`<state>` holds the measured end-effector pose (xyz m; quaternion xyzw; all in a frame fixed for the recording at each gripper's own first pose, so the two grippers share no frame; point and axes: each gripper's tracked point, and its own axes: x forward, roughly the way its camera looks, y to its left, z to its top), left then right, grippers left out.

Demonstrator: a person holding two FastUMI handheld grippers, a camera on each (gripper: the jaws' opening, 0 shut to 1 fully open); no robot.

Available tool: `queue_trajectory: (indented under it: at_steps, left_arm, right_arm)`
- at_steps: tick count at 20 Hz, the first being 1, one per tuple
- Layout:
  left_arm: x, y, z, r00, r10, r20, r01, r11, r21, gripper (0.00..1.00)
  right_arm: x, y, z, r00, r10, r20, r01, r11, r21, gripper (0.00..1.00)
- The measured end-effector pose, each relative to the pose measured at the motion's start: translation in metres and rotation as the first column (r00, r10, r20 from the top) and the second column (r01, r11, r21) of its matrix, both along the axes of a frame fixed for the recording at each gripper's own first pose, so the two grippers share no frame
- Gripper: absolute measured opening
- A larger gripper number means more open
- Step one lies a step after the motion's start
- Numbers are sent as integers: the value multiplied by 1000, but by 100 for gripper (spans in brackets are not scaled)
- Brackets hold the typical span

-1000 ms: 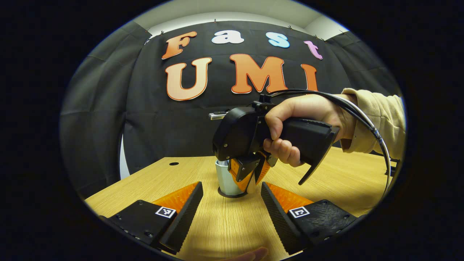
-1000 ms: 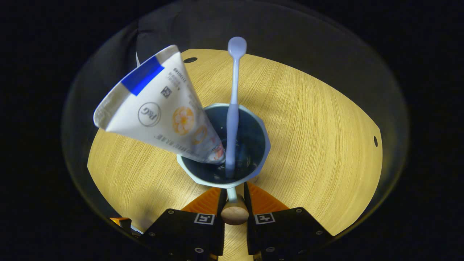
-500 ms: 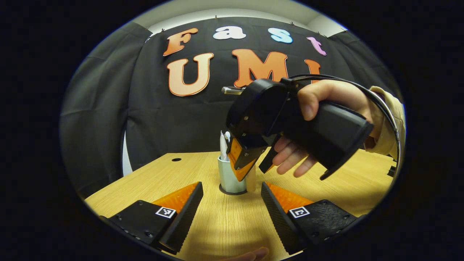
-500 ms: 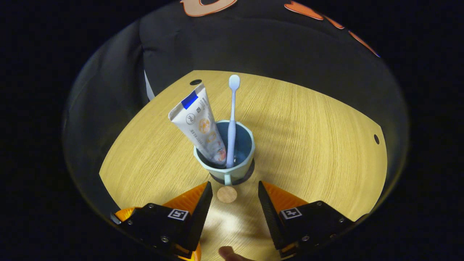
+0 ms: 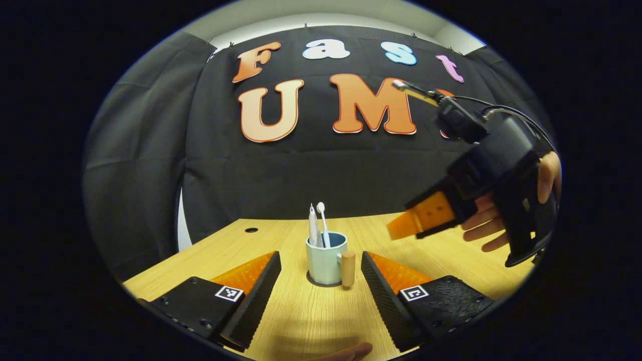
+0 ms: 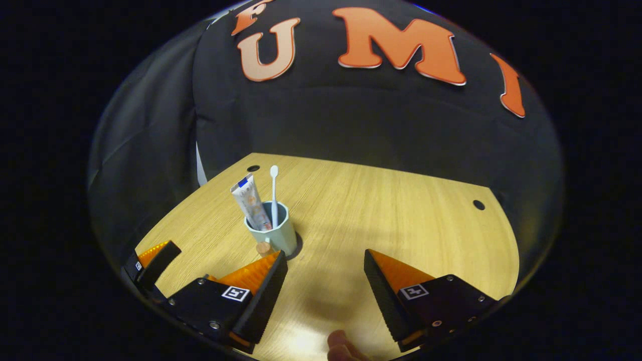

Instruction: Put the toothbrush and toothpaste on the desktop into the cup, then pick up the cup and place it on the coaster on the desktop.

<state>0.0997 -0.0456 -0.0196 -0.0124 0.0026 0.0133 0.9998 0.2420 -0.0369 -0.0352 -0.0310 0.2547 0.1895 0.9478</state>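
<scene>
Since the toothbrush and the toothpaste both stand in the cup, and the cup sits on the dark coaster toward the desk's back left corner, the job looks done. The left gripper is wide open and holds nothing. The right gripper is wide open too, up off the desk with nothing in it.

Cup on its coaster
Toothbrush and toothpaste stand inside it, mid-surface; left gripper gapes before it, right gripper hangs aloft.
</scene>
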Motion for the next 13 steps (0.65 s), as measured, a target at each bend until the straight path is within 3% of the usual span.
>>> queue_trajectory:
  at_steps: [5, 8, 10, 13]
  left_arm:
    - [-25, -29, 23, 1000, -17, 0, 17, 999, -51, 98]
    - [-47, -49, 43, 999, -18, 46, 19, 1000, -23, 97]
    - [-61, -63, 51, 997, -21, 69, 22, 1000, -17, 97]
    - [-79, -87, 58, 997, -57, 61, 60, 997, -48, 97]
  right_arm:
    - [-53, -80, 26, 981, -71, 180, 51, 992, 112, 95]
    - [-84, -151, 39, 916, -176, 361, 165, 984, 60, 95]
    - [-108, -180, 48, 875, -230, 425, 217, 973, 79, 95]
    - [-140, -199, 53, 857, -259, 445, 230, 966, 121, 95]
